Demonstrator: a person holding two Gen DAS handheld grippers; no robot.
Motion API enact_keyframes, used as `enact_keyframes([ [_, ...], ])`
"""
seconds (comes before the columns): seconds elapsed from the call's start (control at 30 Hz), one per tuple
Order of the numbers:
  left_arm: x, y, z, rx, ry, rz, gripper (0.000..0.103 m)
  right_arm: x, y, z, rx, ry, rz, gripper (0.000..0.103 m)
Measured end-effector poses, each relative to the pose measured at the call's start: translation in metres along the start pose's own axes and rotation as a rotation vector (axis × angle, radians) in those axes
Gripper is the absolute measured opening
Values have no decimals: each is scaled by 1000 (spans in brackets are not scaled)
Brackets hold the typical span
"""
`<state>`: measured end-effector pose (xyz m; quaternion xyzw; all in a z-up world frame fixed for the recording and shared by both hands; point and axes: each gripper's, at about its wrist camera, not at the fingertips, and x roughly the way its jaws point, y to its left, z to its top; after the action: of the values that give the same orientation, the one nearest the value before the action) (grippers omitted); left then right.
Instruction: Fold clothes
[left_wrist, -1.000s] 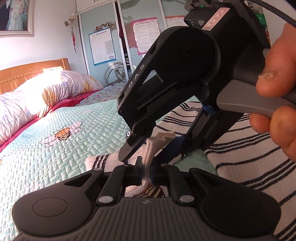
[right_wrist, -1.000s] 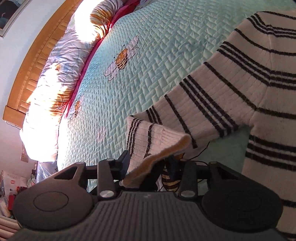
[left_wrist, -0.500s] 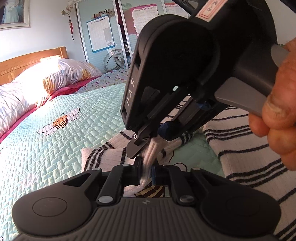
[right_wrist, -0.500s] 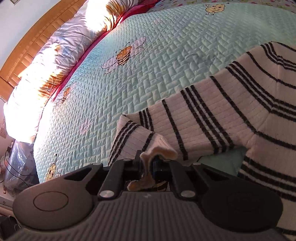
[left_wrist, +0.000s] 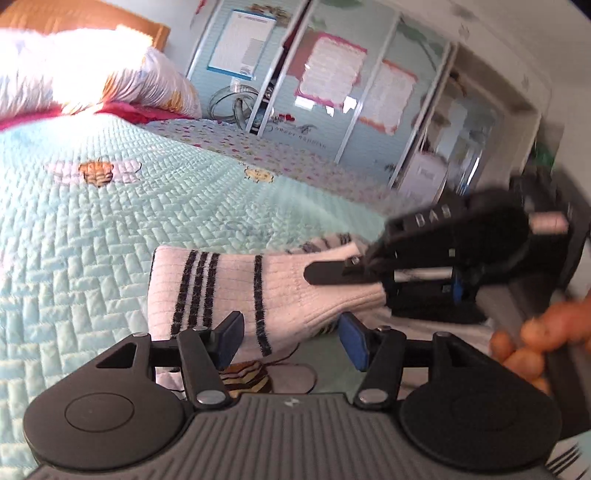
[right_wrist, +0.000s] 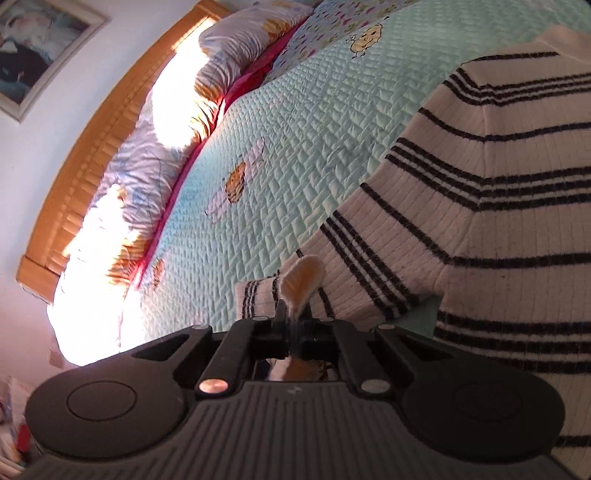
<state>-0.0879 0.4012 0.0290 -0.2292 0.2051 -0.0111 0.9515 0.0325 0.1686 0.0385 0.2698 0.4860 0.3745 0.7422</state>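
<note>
A white sweater with black stripes (right_wrist: 498, 221) lies on the mint quilted bedspread (left_wrist: 110, 229). Its sleeve cuff (left_wrist: 240, 291) is lifted off the bed in front of the left wrist camera. My left gripper (left_wrist: 291, 339) is open, its pads wide apart on either side of the sleeve. My right gripper (right_wrist: 293, 325) is shut on a pinched fold of the sleeve edge (right_wrist: 301, 280). In the left wrist view one right finger (left_wrist: 332, 275) lies across the top of the sleeve, and a hand (left_wrist: 535, 350) holds that gripper at the right edge.
Pillows (right_wrist: 122, 192) and a wooden headboard (right_wrist: 92, 147) line the far side of the bed. Sliding wardrobe doors with posters (left_wrist: 332, 81) stand beyond the bed's foot. Bee prints (left_wrist: 96, 171) dot the bare quilt left of the sweater.
My left gripper has opened and let go of the sleeve. The right gripper, still shut on the sleeve, has swung away to the right and drawn the cuff out flat.
</note>
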Motion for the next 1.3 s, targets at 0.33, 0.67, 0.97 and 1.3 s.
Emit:
enact_keyframes([
  [0.33, -35, 14, -14, -374, -72, 120, 64, -41, 9, 27, 140, -193, 152, 4],
  [0.67, -18, -13, -47, -278, 197, -138, 66, -103, 23, 57, 138, -391, 210, 4],
  [0.97, 11, -38, -61, -198, 365, -223, 72, -152, 22, 75, 112, -516, 186, 4],
  [1.3, 25, -45, -66, -180, 420, -305, 73, -210, 16, 80, 74, -617, 196, 4],
])
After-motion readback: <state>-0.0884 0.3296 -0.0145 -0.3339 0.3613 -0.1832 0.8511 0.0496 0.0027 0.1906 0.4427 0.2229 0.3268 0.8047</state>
